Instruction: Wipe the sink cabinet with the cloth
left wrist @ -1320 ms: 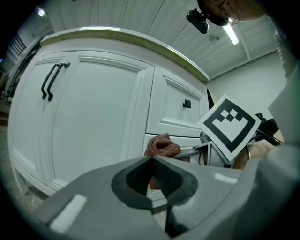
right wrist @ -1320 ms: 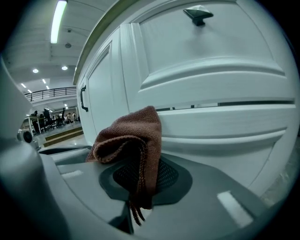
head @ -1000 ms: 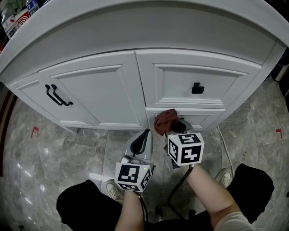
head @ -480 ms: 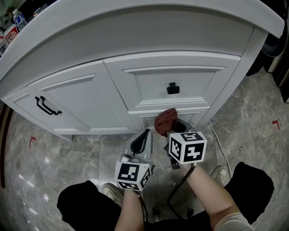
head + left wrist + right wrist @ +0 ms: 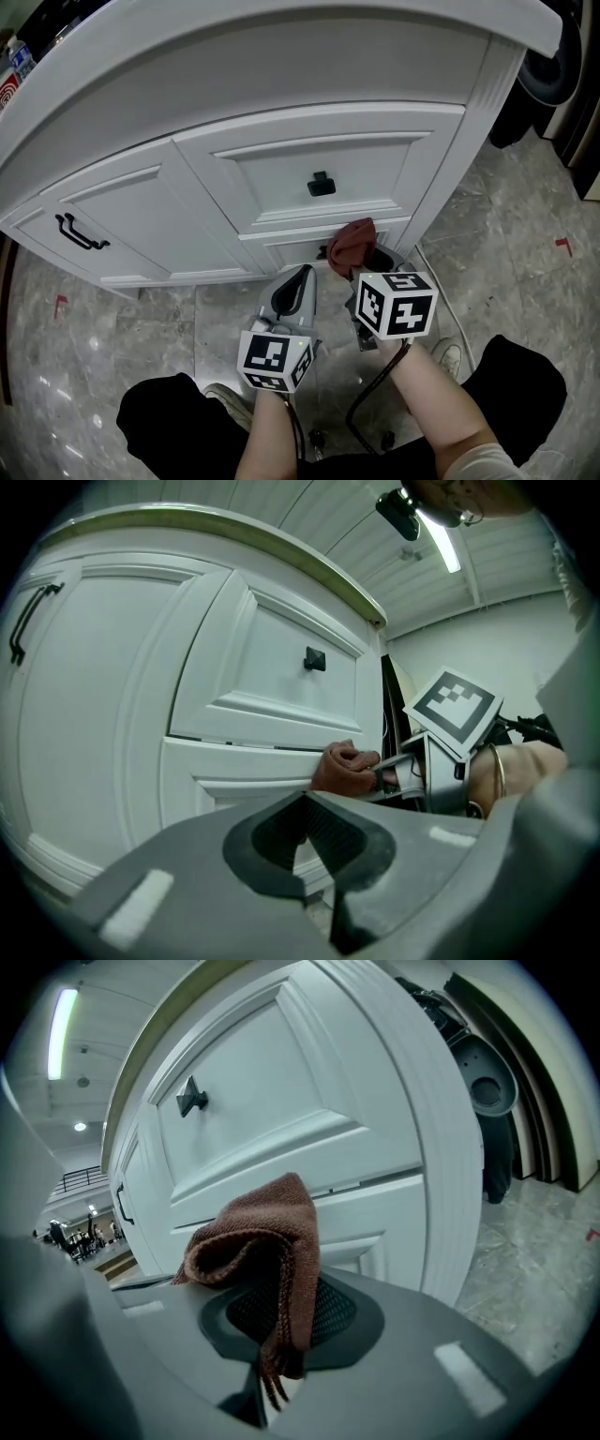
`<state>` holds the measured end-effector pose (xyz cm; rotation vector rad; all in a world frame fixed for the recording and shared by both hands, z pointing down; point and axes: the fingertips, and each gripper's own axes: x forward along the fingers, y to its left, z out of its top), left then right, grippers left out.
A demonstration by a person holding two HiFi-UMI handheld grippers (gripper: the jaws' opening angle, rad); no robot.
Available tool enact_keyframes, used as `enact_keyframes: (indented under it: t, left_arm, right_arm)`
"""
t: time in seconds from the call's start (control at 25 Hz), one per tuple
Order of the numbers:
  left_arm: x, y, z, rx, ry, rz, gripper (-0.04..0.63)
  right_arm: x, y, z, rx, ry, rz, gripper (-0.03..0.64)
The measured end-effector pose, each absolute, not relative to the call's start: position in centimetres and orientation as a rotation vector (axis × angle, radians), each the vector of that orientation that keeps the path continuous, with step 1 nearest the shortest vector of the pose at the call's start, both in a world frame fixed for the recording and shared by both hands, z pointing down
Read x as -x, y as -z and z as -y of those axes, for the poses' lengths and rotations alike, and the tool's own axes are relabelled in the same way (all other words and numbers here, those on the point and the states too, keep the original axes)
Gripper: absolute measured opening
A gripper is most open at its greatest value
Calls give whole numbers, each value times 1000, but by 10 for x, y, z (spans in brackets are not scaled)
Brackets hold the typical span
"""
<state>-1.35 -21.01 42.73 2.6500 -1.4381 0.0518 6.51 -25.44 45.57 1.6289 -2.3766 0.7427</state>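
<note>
Head view: right tongs [image 5: 367,262] hold the brown cloth [image 5: 354,244] against the lower drawer front [image 5: 291,249] of the white sink cabinet [image 5: 272,178]. The left tongs [image 5: 298,286] are just beside them, apart from the cabinet.
Left gripper view: tongs closed, nothing between.
Right gripper view: tongs clamped on the cloth.

Grey left gripper [image 5: 302,277] and right gripper [image 5: 376,262] carry black-and-white marker cubes [image 5: 275,364]; black trousers [image 5: 159,422].

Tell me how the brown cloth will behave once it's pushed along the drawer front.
The cloth is probably floppy: it folds and droops over the right tool pinching it. Its knitted weave and loose fringe suggest it is light and will likely bunch or drag rather than slide stiffly on the drawer front.
</note>
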Motion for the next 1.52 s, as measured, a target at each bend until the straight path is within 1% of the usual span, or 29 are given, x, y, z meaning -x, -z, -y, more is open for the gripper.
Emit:
enact_keyframes:
  t: [0.36,0.64,0.76,0.88,1.08,1.28,1.52]
  left_arm:
    - [-7,-436,209,-2663,-80,1388,0]
    - [-10,-446,203,-2657,-105,1370,0]
    - [-1,-451,198,-2654,-126,1382,0]
    - [19,-452,198,-2637,-143,1426,0]
    - [75,-454,199,-2535,-120,1565,0]
    - [124,-457,199,-2449,-85,1673,0]
    - [161,-460,197,-2401,-71,1726,0]
  right_arm:
    - [-112,-456,255,-1748,-746,2305,78]
    - [-148,-454,250,-1881,-737,2241,80]
    - [-149,-454,247,-1924,-723,2224,78]
    - [-119,-452,242,-1858,-695,2282,80]
    - [-32,-462,239,-1634,-686,2414,80]
    - [46,-495,240,-1439,-750,2472,80]
    - [98,-529,245,-1331,-825,2467,80]
